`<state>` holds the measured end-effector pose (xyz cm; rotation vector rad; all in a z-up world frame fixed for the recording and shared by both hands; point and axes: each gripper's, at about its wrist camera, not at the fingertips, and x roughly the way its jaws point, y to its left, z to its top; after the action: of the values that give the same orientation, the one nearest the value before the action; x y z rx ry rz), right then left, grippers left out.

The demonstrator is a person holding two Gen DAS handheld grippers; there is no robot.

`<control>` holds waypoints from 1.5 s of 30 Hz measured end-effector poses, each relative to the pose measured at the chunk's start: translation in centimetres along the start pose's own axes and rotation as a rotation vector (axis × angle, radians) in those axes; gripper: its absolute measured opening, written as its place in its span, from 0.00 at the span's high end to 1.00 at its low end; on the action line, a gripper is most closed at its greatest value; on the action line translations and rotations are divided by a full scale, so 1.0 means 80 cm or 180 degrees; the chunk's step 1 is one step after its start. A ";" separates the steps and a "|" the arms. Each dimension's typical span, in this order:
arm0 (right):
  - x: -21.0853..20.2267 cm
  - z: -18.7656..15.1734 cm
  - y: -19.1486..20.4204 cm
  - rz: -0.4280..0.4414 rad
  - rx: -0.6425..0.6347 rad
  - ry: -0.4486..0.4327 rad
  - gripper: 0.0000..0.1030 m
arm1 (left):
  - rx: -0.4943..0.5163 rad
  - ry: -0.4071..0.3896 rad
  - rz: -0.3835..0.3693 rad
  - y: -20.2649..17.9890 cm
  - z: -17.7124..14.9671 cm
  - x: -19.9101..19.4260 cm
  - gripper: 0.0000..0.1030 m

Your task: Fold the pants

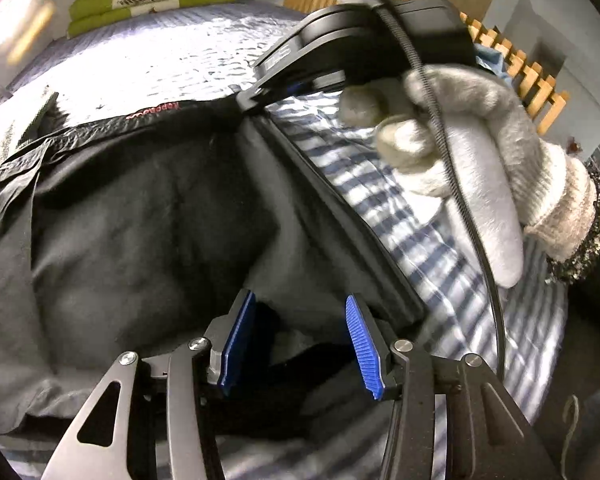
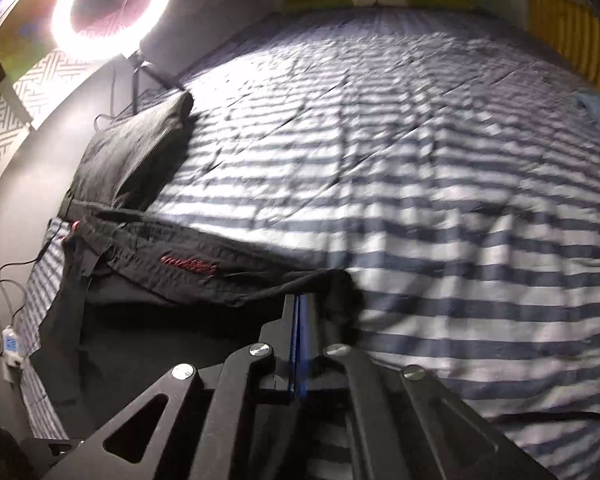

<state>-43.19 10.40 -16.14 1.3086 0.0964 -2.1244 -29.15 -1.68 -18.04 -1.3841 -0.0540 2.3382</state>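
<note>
One pair of black pants (image 1: 148, 208) lay across the left and centre of the left wrist frame on one blue-striped sheet (image 1: 400, 216). The left gripper (image 1: 300, 344) stood spread over the dark cloth, its two blue pads (image 1: 360, 344) not pressing it. At the lower centre of the right wrist frame, the right gripper (image 2: 300, 312) was pressed together, pinching the pants' edge (image 2: 316, 280). One gloved hand (image 1: 480, 160) held it. One ring light (image 2: 108, 8) glowed at upper left.

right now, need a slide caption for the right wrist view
Right gripper pinched shut on the black pants' edge over a striped bedsheet.
</note>
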 end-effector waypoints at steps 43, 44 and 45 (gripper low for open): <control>-0.066 -0.164 0.027 0.0464 0.0165 0.0438 0.85 | -0.0911 -0.0400 0.1006 0.205 0.083 -0.019 0.47; -0.066 -0.165 0.027 0.0464 0.0152 0.0434 0.85 | -0.0931 -0.0354 0.1117 0.208 0.088 -0.011 0.47; -0.066 -0.165 0.028 0.0460 0.0129 0.0426 0.85 | -0.0951 -0.0310 0.1251 0.212 0.093 0.000 0.47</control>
<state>-30.03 16.07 -17.83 1.4365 0.0140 -1.9264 -41.08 -15.83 -18.41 -1.5311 -0.1813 2.8160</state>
